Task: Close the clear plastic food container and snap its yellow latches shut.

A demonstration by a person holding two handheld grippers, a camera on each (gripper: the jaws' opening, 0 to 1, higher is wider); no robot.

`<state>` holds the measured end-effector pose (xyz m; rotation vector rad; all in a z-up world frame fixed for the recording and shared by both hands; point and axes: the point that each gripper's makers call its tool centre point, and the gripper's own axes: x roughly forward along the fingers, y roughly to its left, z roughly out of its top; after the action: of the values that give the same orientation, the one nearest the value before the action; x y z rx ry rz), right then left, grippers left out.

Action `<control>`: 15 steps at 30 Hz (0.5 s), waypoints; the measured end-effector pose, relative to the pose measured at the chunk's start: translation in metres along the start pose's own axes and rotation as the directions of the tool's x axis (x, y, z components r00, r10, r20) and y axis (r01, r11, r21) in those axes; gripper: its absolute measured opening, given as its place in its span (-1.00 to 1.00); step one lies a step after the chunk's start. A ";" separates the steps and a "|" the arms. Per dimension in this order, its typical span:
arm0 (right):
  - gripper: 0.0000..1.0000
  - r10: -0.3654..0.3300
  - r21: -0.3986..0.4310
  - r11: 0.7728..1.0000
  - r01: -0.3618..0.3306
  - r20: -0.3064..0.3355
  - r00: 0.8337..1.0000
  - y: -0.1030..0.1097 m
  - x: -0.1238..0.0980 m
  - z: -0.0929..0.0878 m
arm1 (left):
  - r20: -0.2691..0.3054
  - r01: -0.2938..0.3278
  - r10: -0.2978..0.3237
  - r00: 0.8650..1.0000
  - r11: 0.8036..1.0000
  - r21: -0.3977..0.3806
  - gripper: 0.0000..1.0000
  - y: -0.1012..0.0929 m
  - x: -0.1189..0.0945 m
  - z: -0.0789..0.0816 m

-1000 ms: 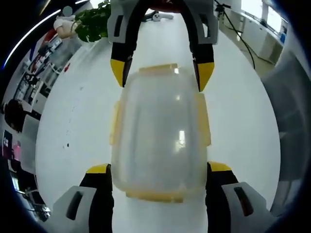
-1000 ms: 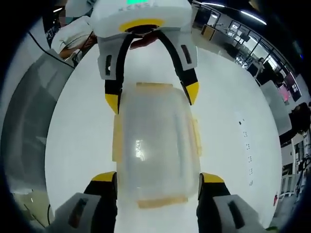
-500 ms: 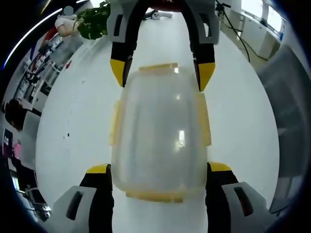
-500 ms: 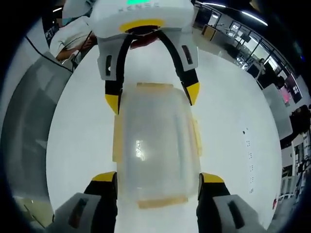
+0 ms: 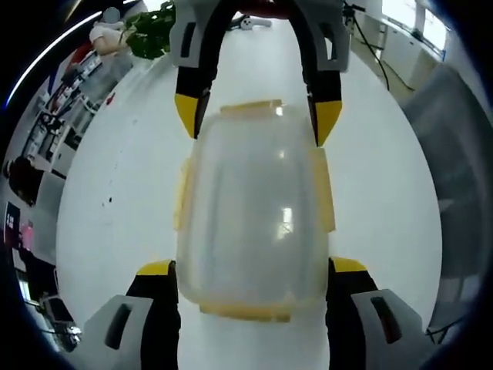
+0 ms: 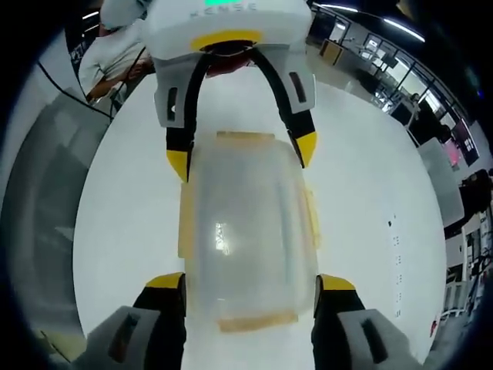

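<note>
Lidded clear container (image 5: 253,220) with yellow latches (image 5: 324,190) lies flat.

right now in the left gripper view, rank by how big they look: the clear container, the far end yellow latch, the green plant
1. Clear container, by far the largest.
2. Far end yellow latch and green plant look about alike; the plant is farther off and cut by the rim, so no ranking.

container (image 5: 250,212) contents unreadable through cloudy lid; near latch (image 6: 257,319) state unclear; left tongs (image 5: 250,271) bases cut off.
</note>
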<state>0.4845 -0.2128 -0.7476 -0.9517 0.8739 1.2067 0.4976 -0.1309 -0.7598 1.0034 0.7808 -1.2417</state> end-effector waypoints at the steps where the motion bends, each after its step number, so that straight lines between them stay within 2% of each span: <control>1: 0.32 0.000 0.000 1.000 0.000 0.000 1.000 0.000 0.000 0.001 | 0.001 0.000 0.000 1.000 1.000 -0.001 0.51 0.000 -0.001 -0.002; 10: 0.32 0.001 -0.004 1.000 -0.001 0.008 1.000 0.002 0.005 0.014 | 0.003 -0.003 0.003 1.000 1.000 -0.011 0.51 -0.001 -0.006 -0.014; 15: 0.32 0.002 -0.007 1.000 -0.001 0.012 1.000 0.001 0.006 0.016 | 0.005 -0.003 0.003 1.000 1.000 -0.014 0.51 0.000 -0.007 -0.016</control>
<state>0.4855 -0.1954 -0.7478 -0.9485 0.8614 1.2163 0.4970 -0.1137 -0.7595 0.9898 0.7825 -1.2343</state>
